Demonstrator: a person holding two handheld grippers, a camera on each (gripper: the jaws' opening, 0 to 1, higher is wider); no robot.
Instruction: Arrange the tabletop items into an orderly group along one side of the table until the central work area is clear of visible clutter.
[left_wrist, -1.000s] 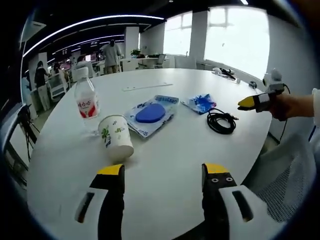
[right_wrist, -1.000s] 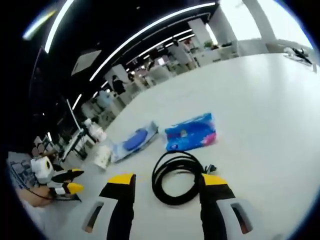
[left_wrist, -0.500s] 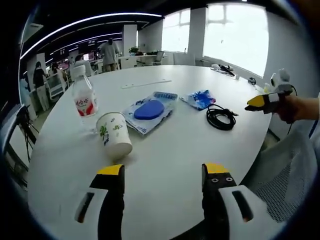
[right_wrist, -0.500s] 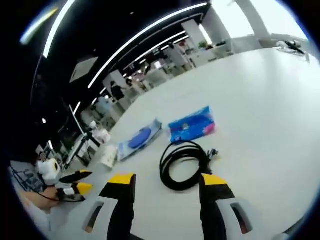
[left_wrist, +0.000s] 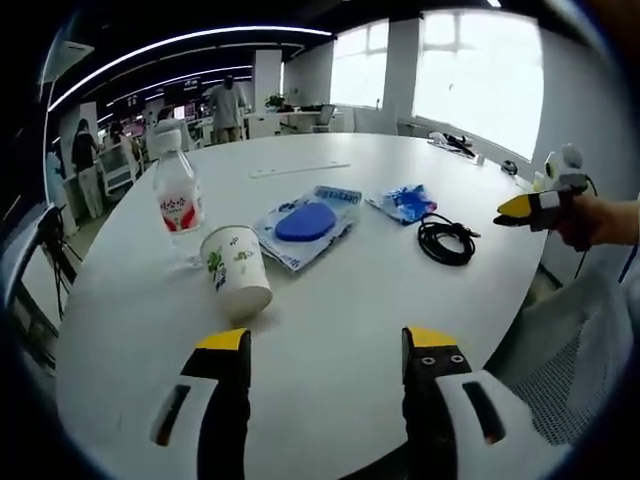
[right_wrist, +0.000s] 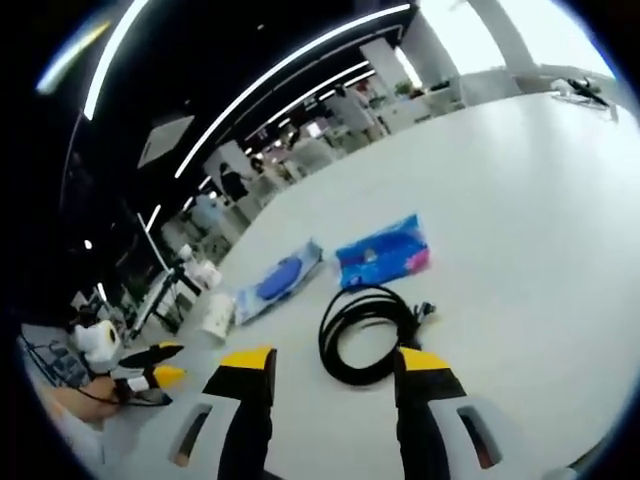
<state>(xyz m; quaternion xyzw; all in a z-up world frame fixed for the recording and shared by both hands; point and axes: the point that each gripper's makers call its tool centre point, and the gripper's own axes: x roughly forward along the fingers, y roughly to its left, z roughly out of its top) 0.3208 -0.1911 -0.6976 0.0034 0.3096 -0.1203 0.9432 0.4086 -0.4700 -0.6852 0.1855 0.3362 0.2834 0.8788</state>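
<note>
My right gripper (right_wrist: 332, 362) hangs just before the coiled black cable (right_wrist: 366, 333), its jaws spread wide with nothing between them. My left gripper (left_wrist: 325, 345) is also spread and empty, over a bare part of the white table (left_wrist: 330, 290), with the paper cup (left_wrist: 236, 271) a little ahead on its left.

I think the cable is the risky one. It is a loose, springy coil, so if I pinch only one loop, the rest may unroll and drag over the table, or push against the blue tissue pack (right_wrist: 383, 258) just behind it. The pack is soft, shiny plastic and will slide easily on this smooth top.

The cup is light, printed paper, with its wide mouth up; a hard squeeze can crush it, and a side touch can tip it. Just beside it stands the water bottle (left_wrist: 178, 203), clear plastic with a red label and a white cap, tall and narrow, so it can fall when I move the cup. The flat clear package with a blue oval inside (left_wrist: 306, 222) lies near the middle.
</note>
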